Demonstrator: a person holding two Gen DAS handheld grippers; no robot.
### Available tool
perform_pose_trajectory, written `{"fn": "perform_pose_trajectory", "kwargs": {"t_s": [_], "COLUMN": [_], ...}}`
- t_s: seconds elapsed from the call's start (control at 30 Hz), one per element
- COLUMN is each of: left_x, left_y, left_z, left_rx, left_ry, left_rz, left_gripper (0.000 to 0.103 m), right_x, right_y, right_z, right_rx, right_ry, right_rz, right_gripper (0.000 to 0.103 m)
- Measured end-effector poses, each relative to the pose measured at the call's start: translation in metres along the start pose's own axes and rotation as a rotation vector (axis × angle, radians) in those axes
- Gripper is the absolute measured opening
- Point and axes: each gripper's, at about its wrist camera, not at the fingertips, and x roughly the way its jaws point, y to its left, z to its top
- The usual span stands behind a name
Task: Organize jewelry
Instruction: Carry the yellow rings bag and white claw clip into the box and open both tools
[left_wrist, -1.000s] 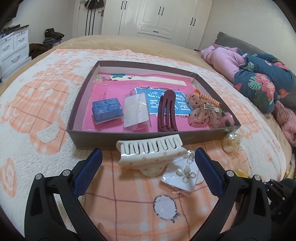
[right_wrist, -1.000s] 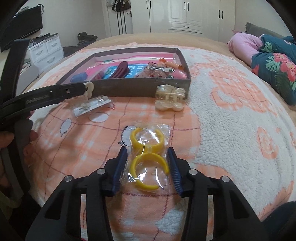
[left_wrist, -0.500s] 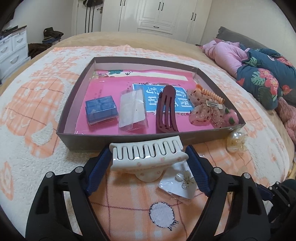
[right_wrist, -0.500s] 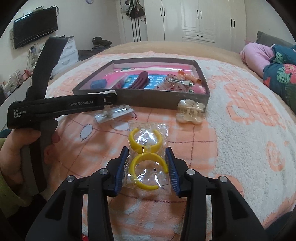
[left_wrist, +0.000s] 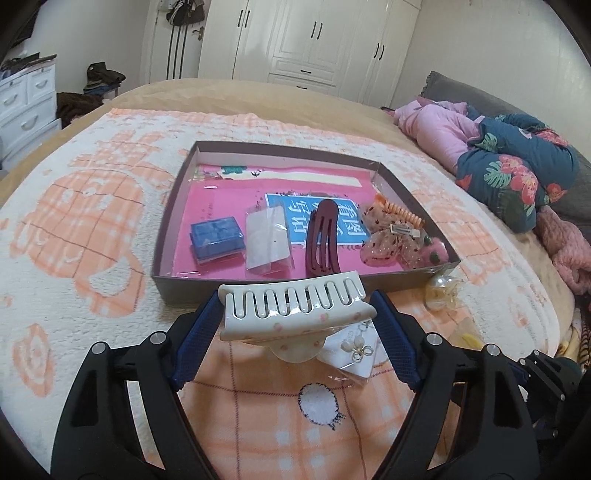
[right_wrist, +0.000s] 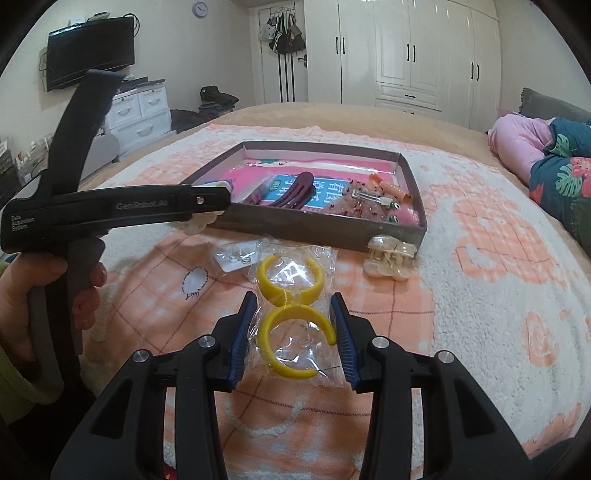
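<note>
White hair claw (left_wrist: 295, 310) is pinched end to end in my left gripper (left_wrist: 293, 332), lifted just in front of the box's (left_wrist: 173, 206) near wall. Right gripper (right_wrist: 291, 325) has its jaws closed in on the bagged yellow hoops (right_wrist: 290, 314), which look raised off the blanket (right_wrist: 461, 314), though I can't quite tell from this angle.

For the drop I'd carry the claw over the wall and set it in the bare pink patch between the blue case (left_wrist: 217, 239) and that wall, clear of the maroon clip (left_wrist: 322, 242). Go low before letting go, since it's top-heavy and will roll. The earring card (left_wrist: 352, 349) and clear claw (right_wrist: 389, 258) lie on the blanket, waiting their turn.
</note>
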Motion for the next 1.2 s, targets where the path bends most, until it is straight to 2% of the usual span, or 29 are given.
{"fn": "perform_pose_trajectory", "kwargs": {"t_s": [0.7,1.2], "left_x": [-0.034,-0.032], "left_y": [0.031,0.035], "left_z": [0.008,0.02], "left_rx": [-0.049,-0.053], "left_ry": [-0.075,-0.098], "left_rz": [0.032,0.04], "left_gripper": [0.072,0.072], "right_x": [0.004,0.017], "right_y": [0.001,0.005], "right_z": [0.035,0.06], "right_rx": [0.001,-0.015], "right_ry": [-0.054,-0.079], "right_rz": [-0.002,0.025], "right_gripper": [0.039,0.039]}}
